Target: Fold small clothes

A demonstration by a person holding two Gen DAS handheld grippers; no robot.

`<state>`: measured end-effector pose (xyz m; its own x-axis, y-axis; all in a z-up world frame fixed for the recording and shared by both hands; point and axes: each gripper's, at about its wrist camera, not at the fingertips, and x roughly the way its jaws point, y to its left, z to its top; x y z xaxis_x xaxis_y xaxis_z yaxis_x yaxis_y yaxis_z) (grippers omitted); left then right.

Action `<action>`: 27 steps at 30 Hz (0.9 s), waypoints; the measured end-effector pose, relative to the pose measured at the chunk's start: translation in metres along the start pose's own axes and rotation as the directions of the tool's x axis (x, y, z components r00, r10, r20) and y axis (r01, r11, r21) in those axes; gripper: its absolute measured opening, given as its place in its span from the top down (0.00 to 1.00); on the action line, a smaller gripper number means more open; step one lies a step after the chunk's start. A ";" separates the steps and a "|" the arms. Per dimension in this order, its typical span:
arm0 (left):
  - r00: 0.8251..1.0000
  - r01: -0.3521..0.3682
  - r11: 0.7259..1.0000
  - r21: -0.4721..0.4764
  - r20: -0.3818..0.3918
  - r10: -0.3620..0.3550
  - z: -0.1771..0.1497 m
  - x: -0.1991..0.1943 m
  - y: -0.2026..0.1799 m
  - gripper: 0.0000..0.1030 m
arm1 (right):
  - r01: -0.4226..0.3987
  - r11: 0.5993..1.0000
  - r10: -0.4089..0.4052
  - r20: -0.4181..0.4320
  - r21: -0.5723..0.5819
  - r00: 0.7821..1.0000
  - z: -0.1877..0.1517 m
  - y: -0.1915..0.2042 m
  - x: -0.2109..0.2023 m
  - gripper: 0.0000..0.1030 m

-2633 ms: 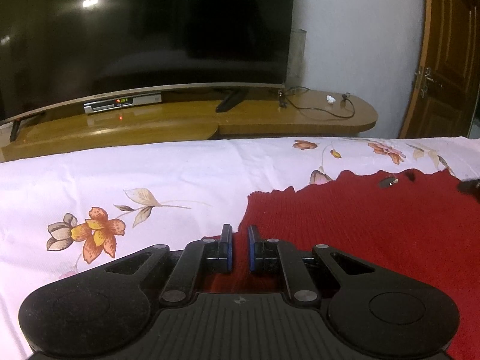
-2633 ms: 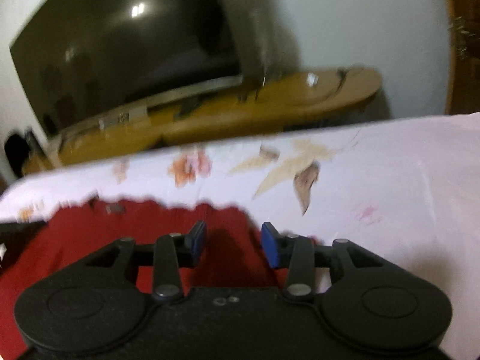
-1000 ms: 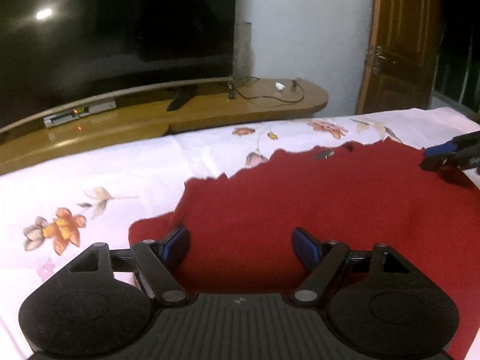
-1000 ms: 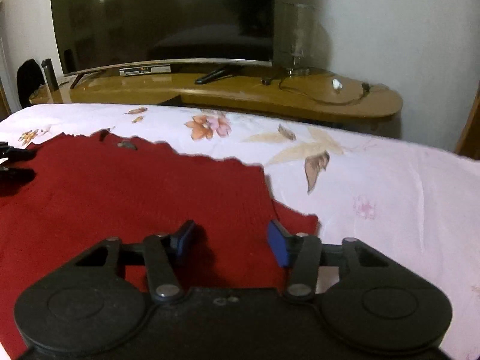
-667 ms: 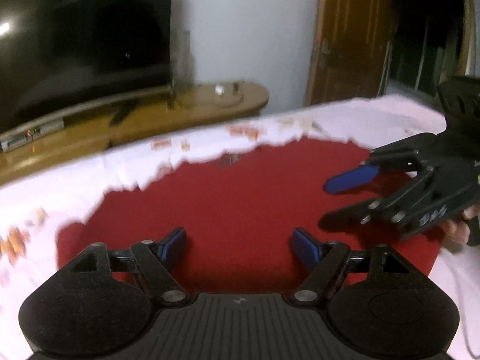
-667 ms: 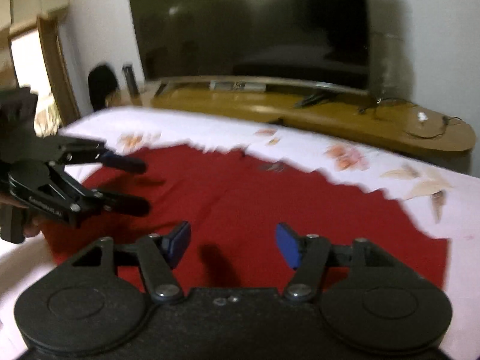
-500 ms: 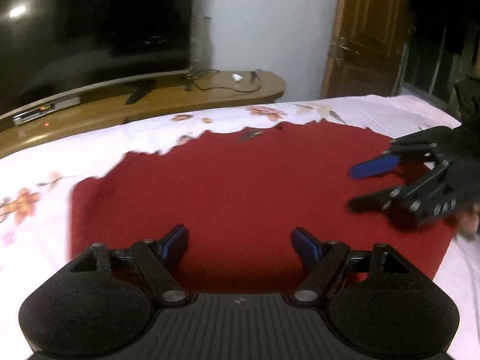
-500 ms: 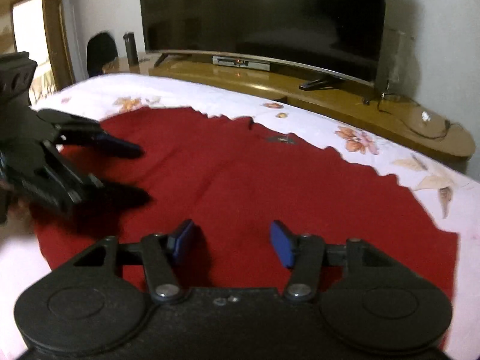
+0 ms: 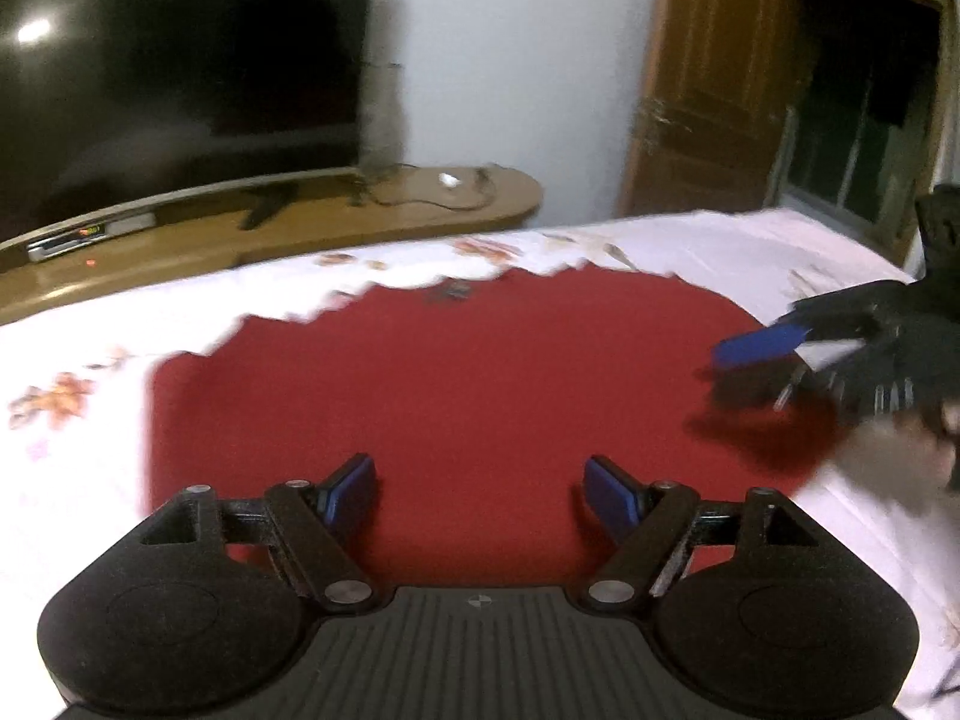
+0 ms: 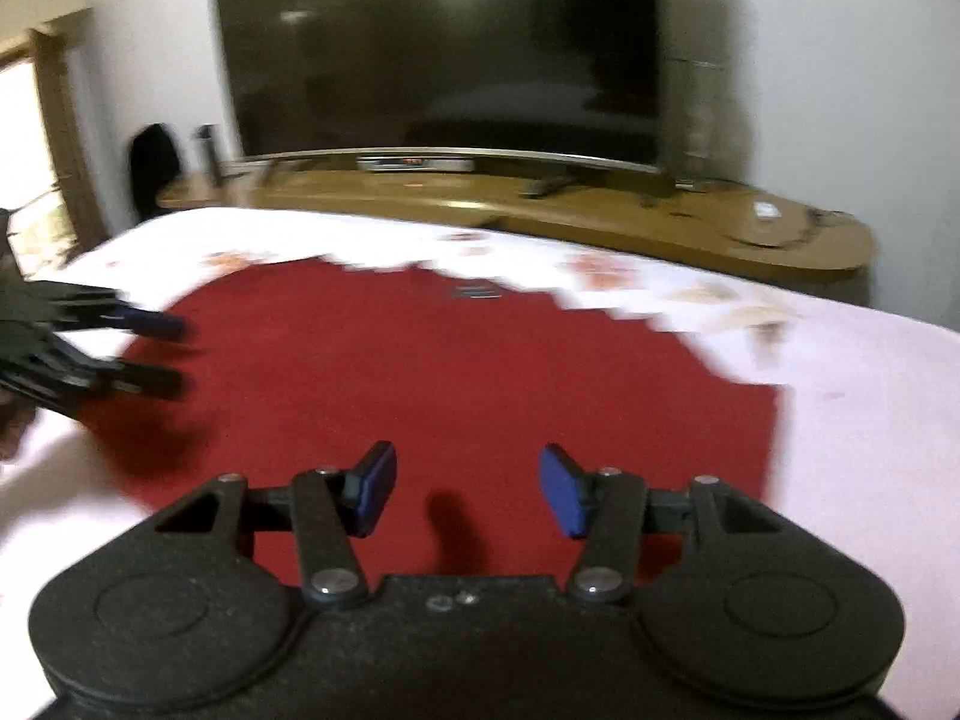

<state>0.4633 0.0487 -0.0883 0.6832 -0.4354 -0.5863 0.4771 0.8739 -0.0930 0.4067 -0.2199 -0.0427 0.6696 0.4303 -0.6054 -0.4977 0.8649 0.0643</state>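
A red sweater lies flat on a flowered sheet. The left gripper hangs over its near edge, jaws wide apart and holding nothing. The right gripper is also apart and empty, above the sweater.

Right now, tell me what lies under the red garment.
The red garment lies spread flat on a white floral bedsheet, which shows all around its edges. Whatever sits beneath its middle is covered and cannot be seen.
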 end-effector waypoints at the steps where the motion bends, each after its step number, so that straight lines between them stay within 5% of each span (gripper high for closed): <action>1: 1.000 0.002 1.000 0.004 -0.013 -0.002 -0.003 0.004 -0.006 0.25 | -0.021 1.000 0.020 -0.004 -0.017 1.000 -0.003 0.016 0.005 0.50; 7: 0.997 -0.062 0.995 0.076 -0.047 0.066 -0.034 0.002 -0.012 0.25 | 0.036 0.984 -0.049 -0.070 -0.176 0.996 -0.032 0.074 0.028 0.47; 17: 0.993 -0.110 0.994 -0.012 -0.035 0.110 -0.062 -0.034 0.036 0.25 | 0.166 0.986 -0.169 -0.091 -0.033 0.981 -0.076 -0.016 -0.037 0.42; 27: 0.983 -0.177 0.983 -0.039 -0.060 0.175 -0.055 -0.046 0.027 0.25 | 0.228 0.971 -0.221 -0.088 0.076 0.971 -0.078 -0.022 -0.043 0.47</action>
<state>0.4143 0.1038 -0.1079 0.7216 -0.2624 -0.6407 0.3269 0.9449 -0.0188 0.3452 -0.2775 -0.0800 0.7118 0.2036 -0.6723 -0.2887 0.9573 -0.0158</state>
